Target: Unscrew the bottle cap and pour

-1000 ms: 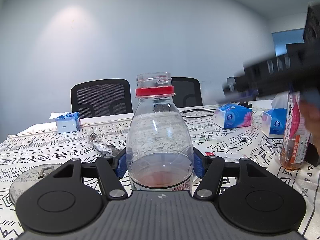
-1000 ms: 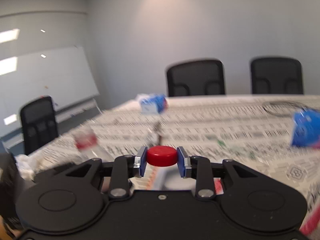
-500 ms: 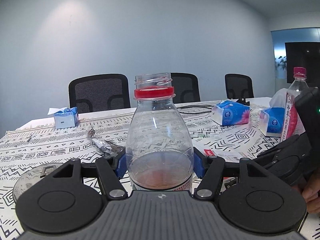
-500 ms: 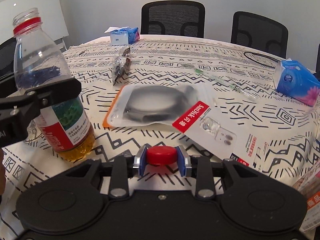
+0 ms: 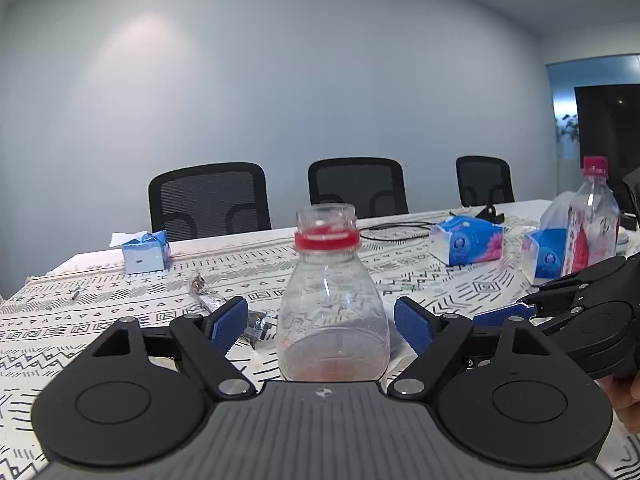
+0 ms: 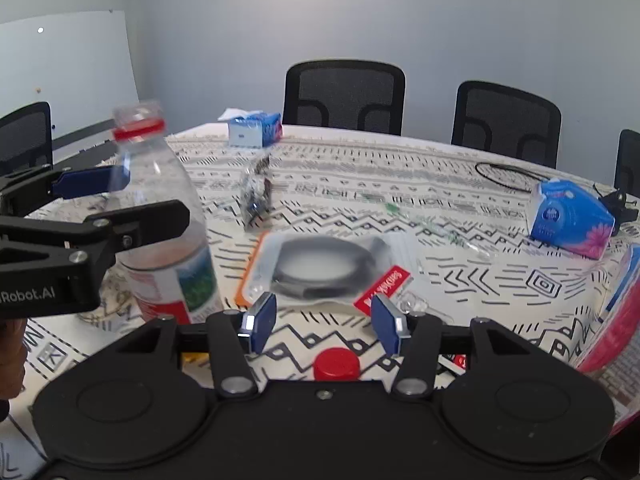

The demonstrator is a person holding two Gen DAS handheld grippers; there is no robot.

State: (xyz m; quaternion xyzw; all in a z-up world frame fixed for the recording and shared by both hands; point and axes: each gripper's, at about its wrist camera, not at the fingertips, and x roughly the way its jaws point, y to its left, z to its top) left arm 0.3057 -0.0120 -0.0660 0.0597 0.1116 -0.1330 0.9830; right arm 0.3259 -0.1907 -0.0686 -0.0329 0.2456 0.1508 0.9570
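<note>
Left wrist view: the bottle [image 5: 333,300] stands upright on the tabletop [image 5: 100,300] between the blue pads of the left claw [image 5: 322,322], which is spread wide, with a gap on each side, touching nothing. It is clear ribbed plastic, mouth uncapped, a red ring under the threads, a little reddish liquid low inside. Right wrist view: the right claw [image 6: 323,322] is likewise spread and empty; the cap [image 6: 336,363], a round red plastic disc, lies on the patterned cloth just below and between its pads. The bottle [image 6: 160,216] stands to its left, bearing a green-and-red label.
</note>
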